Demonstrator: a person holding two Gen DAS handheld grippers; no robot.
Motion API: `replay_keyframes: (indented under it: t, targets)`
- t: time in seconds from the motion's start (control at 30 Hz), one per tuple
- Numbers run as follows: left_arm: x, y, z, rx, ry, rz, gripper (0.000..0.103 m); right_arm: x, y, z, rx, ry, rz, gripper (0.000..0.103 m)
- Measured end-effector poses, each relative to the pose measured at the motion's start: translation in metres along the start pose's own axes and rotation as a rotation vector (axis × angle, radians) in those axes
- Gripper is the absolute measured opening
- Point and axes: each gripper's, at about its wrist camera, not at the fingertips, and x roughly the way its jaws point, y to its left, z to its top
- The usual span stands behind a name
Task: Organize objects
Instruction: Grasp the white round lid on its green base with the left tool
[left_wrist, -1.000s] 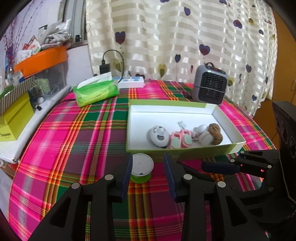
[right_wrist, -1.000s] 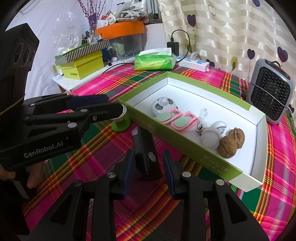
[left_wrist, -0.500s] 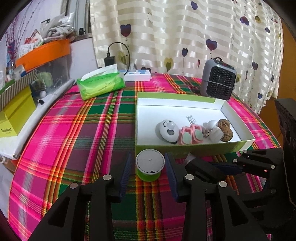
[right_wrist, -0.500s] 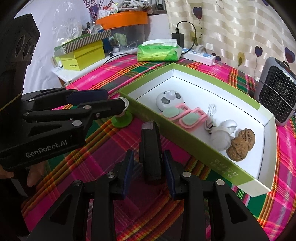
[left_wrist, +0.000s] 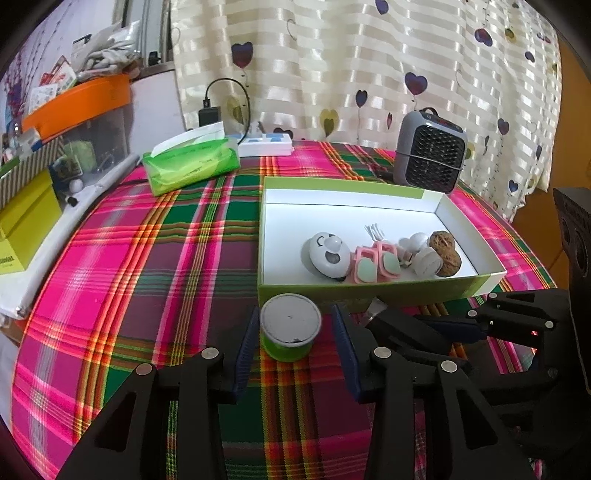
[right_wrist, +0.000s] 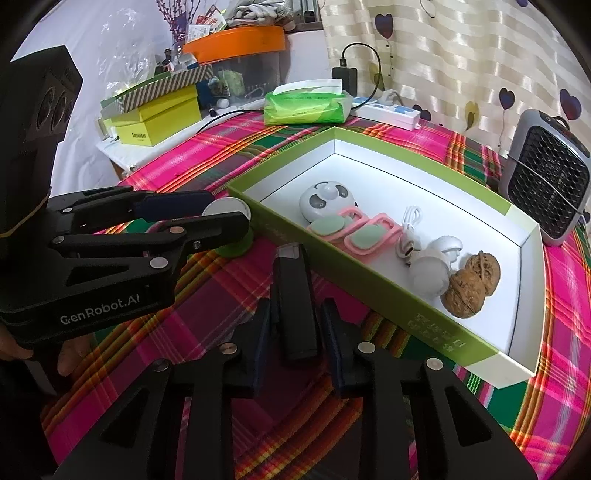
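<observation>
A small green tub with a white lid (left_wrist: 290, 328) stands on the plaid cloth just in front of the green-and-white box (left_wrist: 373, 288). My left gripper (left_wrist: 293, 345) is open, one finger on each side of the tub, with small gaps. It also shows in the right wrist view (right_wrist: 207, 218), around the tub (right_wrist: 228, 236). A flat black device (right_wrist: 295, 299) lies on the cloth between the fingers of my right gripper (right_wrist: 297, 332), which stands open around it. It also shows in the left wrist view (left_wrist: 406, 328).
The box holds a panda-faced gadget (left_wrist: 328, 254), pink clips (left_wrist: 375, 262), a white earbud case (left_wrist: 424, 258) and walnuts (left_wrist: 445, 251). A grey heater (left_wrist: 428, 151), green tissue pack (left_wrist: 192, 162) and power strip (left_wrist: 266, 146) stand behind it. Yellow boxes (left_wrist: 22, 221) sit left.
Both grippers have moved forward: the left one has come around the green tub, the right one farther along the black device. Both stay open.
</observation>
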Motion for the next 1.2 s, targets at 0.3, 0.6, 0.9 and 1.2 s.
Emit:
replay_keyframes:
  t: [0.3, 0.6, 0.9, 1.2]
  targets:
    - [0.006, -0.001, 0.0, 0.005, 0.025, 0.015, 0.039, -0.001, 0.0, -0.001, 0.005, -0.004, 0.002, 0.028]
    - [0.007, 0.005, -0.001, -0.026, 0.029, -0.002, 0.032, -0.002, 0.0, -0.001, 0.005, -0.01, 0.0, 0.025]
    - [0.001, -0.001, -0.003, -0.007, 0.011, -0.019, 0.031, -0.006, 0.0, -0.003, 0.018, -0.024, -0.005, 0.024]
    - [-0.007, -0.011, -0.005, 0.031, -0.012, -0.04, 0.031, -0.011, 0.0, -0.006, 0.026, -0.04, -0.017, 0.024]
